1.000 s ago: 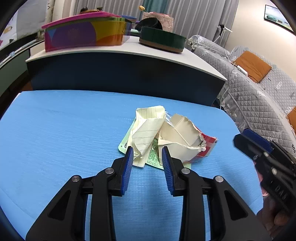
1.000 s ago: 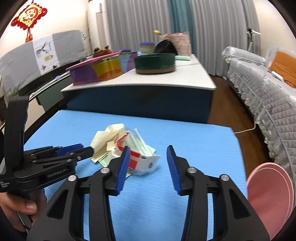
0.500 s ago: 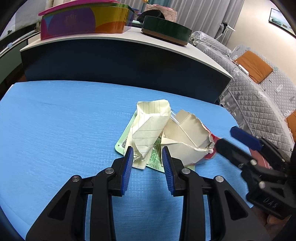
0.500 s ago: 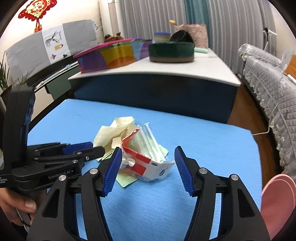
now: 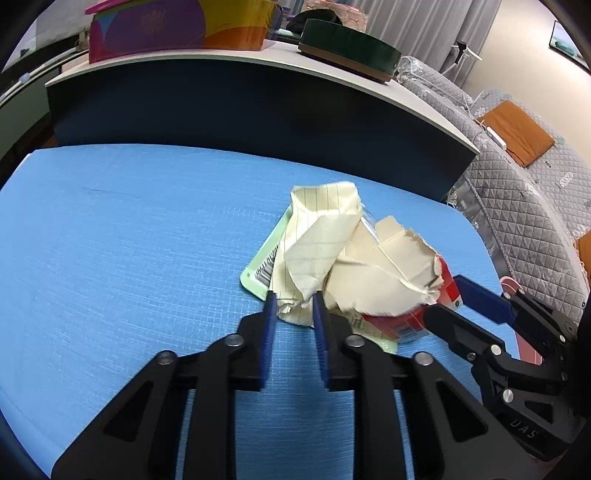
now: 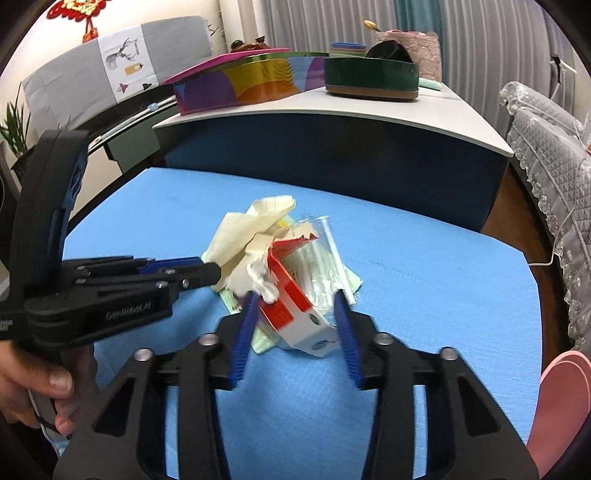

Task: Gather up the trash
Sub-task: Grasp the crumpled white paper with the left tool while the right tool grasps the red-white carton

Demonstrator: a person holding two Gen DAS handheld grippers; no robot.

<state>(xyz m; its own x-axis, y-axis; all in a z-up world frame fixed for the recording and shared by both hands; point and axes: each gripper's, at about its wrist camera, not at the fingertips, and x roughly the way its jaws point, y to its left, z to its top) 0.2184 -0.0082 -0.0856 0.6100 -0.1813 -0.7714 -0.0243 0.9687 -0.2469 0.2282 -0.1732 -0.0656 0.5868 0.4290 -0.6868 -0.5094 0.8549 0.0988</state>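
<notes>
A trash pile lies on the blue table (image 5: 129, 240): crumpled lined yellow paper (image 5: 317, 236), torn cream cardboard (image 5: 384, 273), a green barcode slip (image 5: 258, 273), a red and white carton (image 6: 291, 295) and clear plastic wrap (image 6: 321, 266). My left gripper (image 5: 293, 299) is at the pile's near edge. Its jaws are closing, with the lower corner of the lined paper pinched between the pads. My right gripper (image 6: 295, 301) comes in from the other side. Its jaws are closing too, and the carton fills the gap between them. In the left wrist view the right gripper (image 5: 450, 299) meets the carton (image 5: 402, 326).
Behind the table stands a dark counter (image 5: 258, 103) with a colourful box (image 5: 177, 29) and a green round tin (image 5: 347, 40). A grey quilted sofa (image 5: 517, 206) runs along the right. A pink round object (image 6: 561, 406) sits past the table's right edge. A hand (image 6: 37, 387) holds the left gripper.
Both grippers have moved in onto the pile. The left jaws narrowed onto the lined paper. The right jaws widened, then narrowed around the red and white carton.
</notes>
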